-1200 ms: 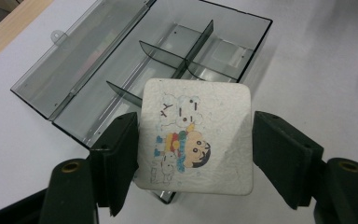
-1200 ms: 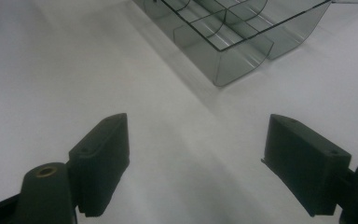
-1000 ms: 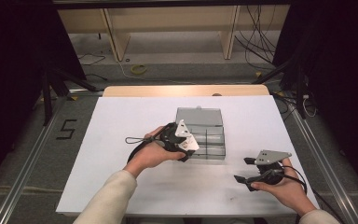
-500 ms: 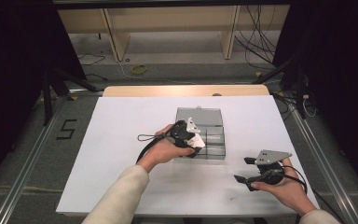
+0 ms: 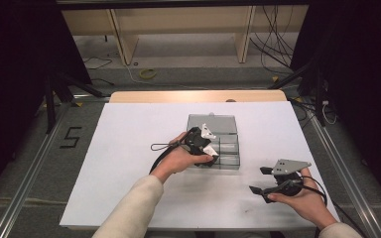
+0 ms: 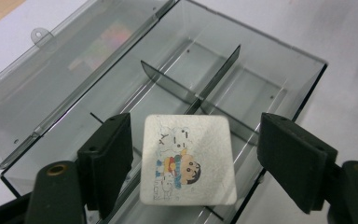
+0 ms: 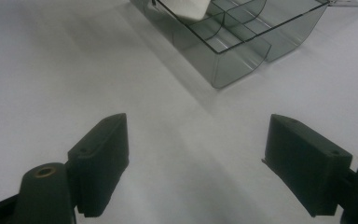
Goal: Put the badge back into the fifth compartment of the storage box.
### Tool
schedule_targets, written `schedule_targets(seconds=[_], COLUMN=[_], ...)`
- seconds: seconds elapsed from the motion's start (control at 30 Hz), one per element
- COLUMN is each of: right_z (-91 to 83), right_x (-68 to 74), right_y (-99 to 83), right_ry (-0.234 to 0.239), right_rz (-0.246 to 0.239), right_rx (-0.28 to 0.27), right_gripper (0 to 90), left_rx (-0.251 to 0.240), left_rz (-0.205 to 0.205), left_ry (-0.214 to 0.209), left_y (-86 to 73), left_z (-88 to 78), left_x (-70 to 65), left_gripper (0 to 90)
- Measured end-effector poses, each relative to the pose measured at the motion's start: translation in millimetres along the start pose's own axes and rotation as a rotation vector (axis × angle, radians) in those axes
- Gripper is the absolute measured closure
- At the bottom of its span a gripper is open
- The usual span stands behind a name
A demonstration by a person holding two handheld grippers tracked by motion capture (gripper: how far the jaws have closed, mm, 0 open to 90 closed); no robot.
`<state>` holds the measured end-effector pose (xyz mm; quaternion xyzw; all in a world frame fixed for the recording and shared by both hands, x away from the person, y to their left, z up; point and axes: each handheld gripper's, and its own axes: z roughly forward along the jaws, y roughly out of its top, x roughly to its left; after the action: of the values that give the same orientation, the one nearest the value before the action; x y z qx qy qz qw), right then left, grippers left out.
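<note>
Smoky clear plastic: a divided box [image 5: 218,144] sits mid-frame on the white table [image 5: 129,148], its lid [image 6: 51,74] folded back.
Writing: a "5" [image 5: 70,137] marked on the floor at left; the card's [image 6: 187,161] small lettering is unreadable beside its cartoon child.
Left gripper [image 6: 193,158]: jaws spread wide over the box, the card lying loose between them, touching neither.
Right gripper [image 5: 264,179]: jaws wide, holding nothing, lower right.
Right gripper view: a white corner pokes from the box.
</note>
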<state>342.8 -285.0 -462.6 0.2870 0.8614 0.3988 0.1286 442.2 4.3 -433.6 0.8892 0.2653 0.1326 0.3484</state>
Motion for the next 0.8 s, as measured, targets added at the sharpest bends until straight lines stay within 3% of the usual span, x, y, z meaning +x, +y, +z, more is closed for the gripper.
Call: schedule_targets(seconds=[0.07,0.1,0.17,0.2,0.27,0.3,0.33,0.37,0.43,0.67,0.8], right_z=[0.1,0.2,0.1,0.2,0.5,0.5,0.7,0.7,0.6,0.1,-0.1], right_x=[0.0,0.3,0.5,0.6,0.4,0.4,0.5,0.5,0.6,0.2,0.3], right_y=[0.0,0.0,0.0,0.1,0.0,0.0,0.0,0.0,0.2,-0.2,0.1], right_ry=[0.001,0.0,0.001,0.001,0.001,0.001,0.001,0.001,0.002,0.003,0.002], right_rz=[0.0,-0.003,-0.004,-0.003,-0.003,-0.003,-0.004,-0.004,-0.003,-0.004,-0.004], right_rx=[0.0,0.001,0.001,0.001,0.002,0.002,0.003,0.003,0.002,0.001,-0.001], right_gripper=[22.1,22.2,22.2,22.2,22.3,22.3,22.3,22.3,22.3,22.3,22.3], left_rx=[-0.017,-0.026,-0.042,-0.047,-0.025,-0.005,0.033,0.033,0.084,0.139,0.145], left_rz=[-0.019,-0.034,-0.064,-0.076,-0.083,-0.085,-0.086,-0.086,-0.068,-0.068,-0.069], left_ry=[0.015,0.026,0.048,0.058,0.093,0.111,0.136,0.136,0.155,0.155,0.14], left_y=[0.4,0.3,-0.7,-2.0,-5.3,-7.4,-11.1,-11.1,-12.2,-13.8,-15.1], left_z=[-3.1,-4.8,-8.0,-8.8,-9.1,-8.0,-4.5,-4.5,-1.1,5.8,8.5], left_x=[2.1,4.0,8.7,10.5,13.4,13.7,14.5,14.5,15.5,15.9,16.2], left_gripper=[30.8,39.5,43.1,50.9,61.6,61.6,73.7,78.5,85.8,88.2,88.1])
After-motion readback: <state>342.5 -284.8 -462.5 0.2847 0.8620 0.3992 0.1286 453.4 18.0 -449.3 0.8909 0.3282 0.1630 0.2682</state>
